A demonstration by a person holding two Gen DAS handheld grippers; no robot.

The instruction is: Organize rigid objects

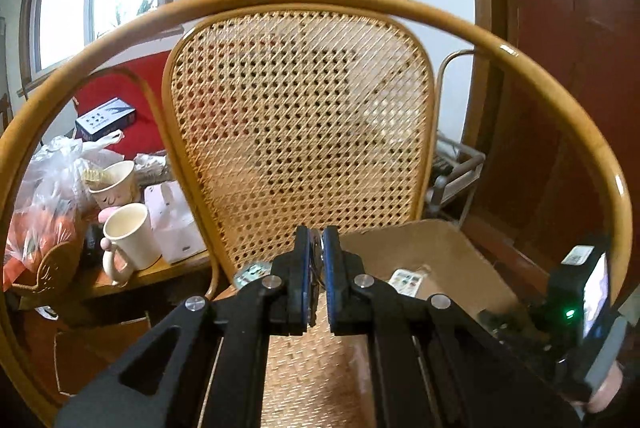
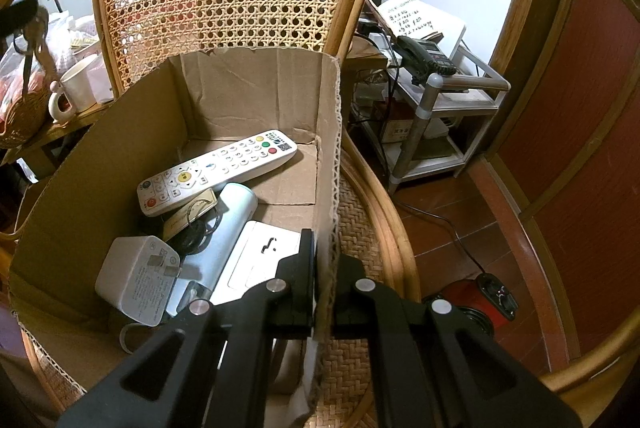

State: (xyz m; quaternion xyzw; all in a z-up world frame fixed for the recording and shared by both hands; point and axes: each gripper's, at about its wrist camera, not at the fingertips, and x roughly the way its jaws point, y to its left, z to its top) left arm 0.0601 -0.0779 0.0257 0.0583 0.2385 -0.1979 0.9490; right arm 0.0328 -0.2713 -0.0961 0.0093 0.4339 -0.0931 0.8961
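Observation:
My left gripper (image 1: 317, 256) is shut, and a thin metal piece shows between its blue pads (image 1: 305, 260). In the right wrist view it is a dark blur (image 2: 18, 16) at the far left with what looks like a key bunch (image 2: 31, 48) dangling from it. My right gripper (image 2: 323, 288) is shut on the right wall of an open cardboard box (image 2: 256, 88) that stands on the rattan chair seat (image 2: 360, 228). In the box lie a white remote (image 2: 216, 172), a white charger plug (image 2: 138, 280), a pale cylinder (image 2: 230, 236) and a flat white packet (image 2: 260, 256).
The cane chair back (image 1: 300, 116) rises right ahead, ringed by its curved arm rail (image 1: 560, 100). To the left a side table holds mugs (image 1: 130, 238), plastic bags and a wicker basket (image 2: 20, 116). On the right are a metal rack with a telephone (image 2: 424, 56) and a red heater (image 2: 472, 304).

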